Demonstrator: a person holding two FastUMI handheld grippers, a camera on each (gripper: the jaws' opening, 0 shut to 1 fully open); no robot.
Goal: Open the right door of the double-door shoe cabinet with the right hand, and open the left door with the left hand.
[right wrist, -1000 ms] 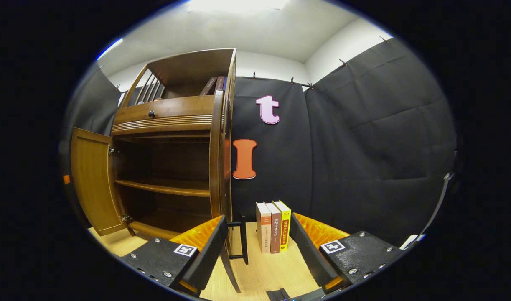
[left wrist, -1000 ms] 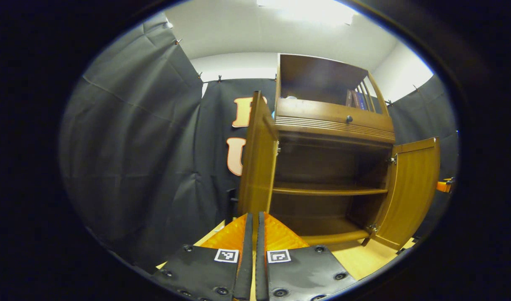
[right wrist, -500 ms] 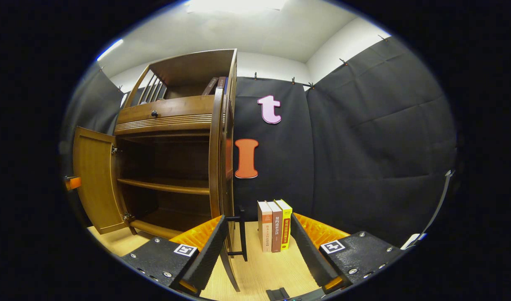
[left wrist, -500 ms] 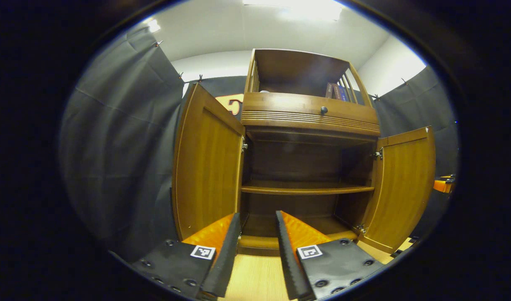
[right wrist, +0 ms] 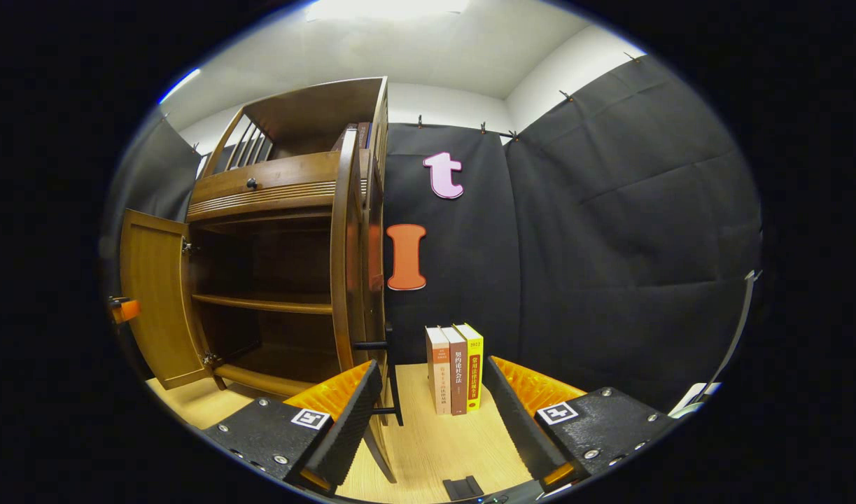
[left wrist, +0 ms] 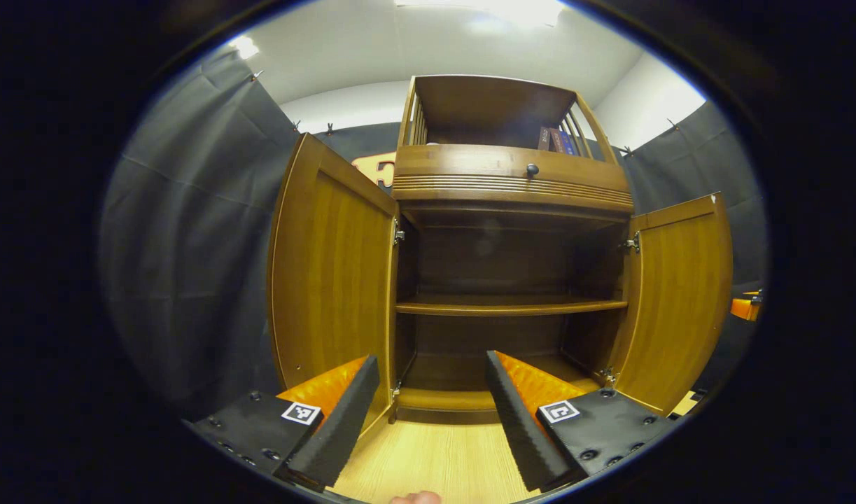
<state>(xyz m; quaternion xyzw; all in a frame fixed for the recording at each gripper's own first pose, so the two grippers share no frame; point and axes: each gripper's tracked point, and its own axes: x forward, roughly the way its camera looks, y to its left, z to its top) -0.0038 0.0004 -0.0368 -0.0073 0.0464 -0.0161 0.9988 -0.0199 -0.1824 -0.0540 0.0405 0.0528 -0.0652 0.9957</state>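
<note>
We judge the task all but finished: in the left gripper view the cabinet (left wrist: 511,185) stands on the counter (left wrist: 441,462) with both doors swung wide. The left door (left wrist: 330,280) is folded back toward the booth wall and the right door (left wrist: 679,301) is turned out on its hinges, so the bare shelf (left wrist: 511,306) and the dark inside lie fully exposed. Our left hand-held gripper (left wrist: 431,409) hangs in front of the opening with its jaws spread apart and nothing between them, clear of the left door's edge. In the right gripper view, our right hand-held gripper (right wrist: 428,413) is likewise agape and empty; the right door (right wrist: 347,238) shows edge-on just beside its inner finger, its handle (right wrist: 393,381) close to that finger, though we cannot tell whether they touch. A few books (right wrist: 455,367) stand upright on the counter beyond, by the wall. As far as we can see, neither door needs further pulling; what is left, in our view, is only to draw both grippers back from the cabinet.
</note>
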